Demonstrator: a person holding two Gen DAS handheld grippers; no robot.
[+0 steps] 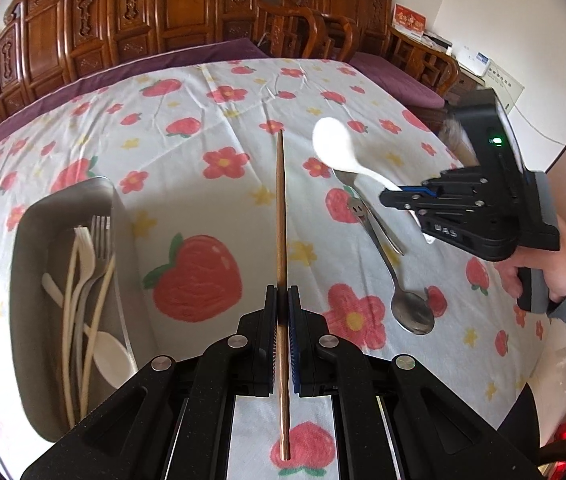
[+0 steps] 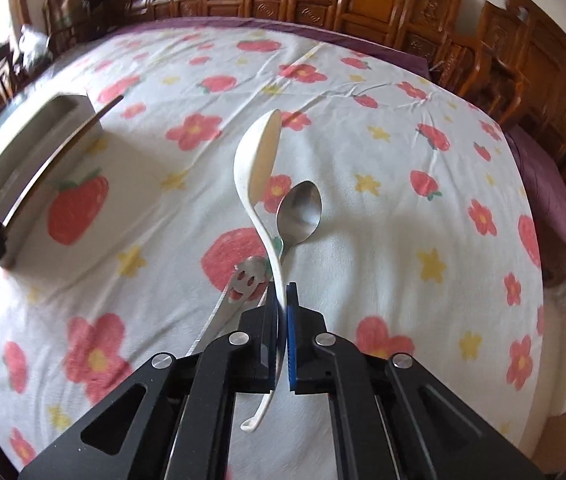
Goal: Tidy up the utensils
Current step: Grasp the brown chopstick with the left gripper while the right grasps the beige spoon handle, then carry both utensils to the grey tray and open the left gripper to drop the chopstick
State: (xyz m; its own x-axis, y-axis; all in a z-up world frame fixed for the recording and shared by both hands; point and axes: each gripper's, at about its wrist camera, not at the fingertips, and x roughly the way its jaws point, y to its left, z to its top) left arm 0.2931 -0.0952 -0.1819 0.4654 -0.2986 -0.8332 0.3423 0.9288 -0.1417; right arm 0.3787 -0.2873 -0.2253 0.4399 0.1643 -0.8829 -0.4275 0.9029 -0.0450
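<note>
**Both grippers loaded: chopstick on the left, white spoon on the right**

The left gripper is clamped on a brown chopstick, which runs straight ahead from between the pads, its tip out over the flowered cloth that covers the worktop. The right gripper is closed on the handle of a white spoon; the bowl of the spoon stands up and forward, turned on edge, and the end of the handle sticks out behind the pads.

The left wrist view alone shows the inside of the grey tray at the left: it holds white plastic forks, a metal fork and a white spoon lying at the near end. The same view takes in the right gripper from the side, with a person's hand around its grip and a grey sleeve behind.

The right wrist view sees the tray only from outside, blurred at the left edge, with the chopstick crossing in front of it. It shows better what lies on the cloth under the held spoon: a metal spoon, bowl facing away, and beside it a metal utensil with a smiling face cut into it. The two cross just ahead of the gripper. In the left view these two lie right of the chopstick, well apart from the tray.
</note>
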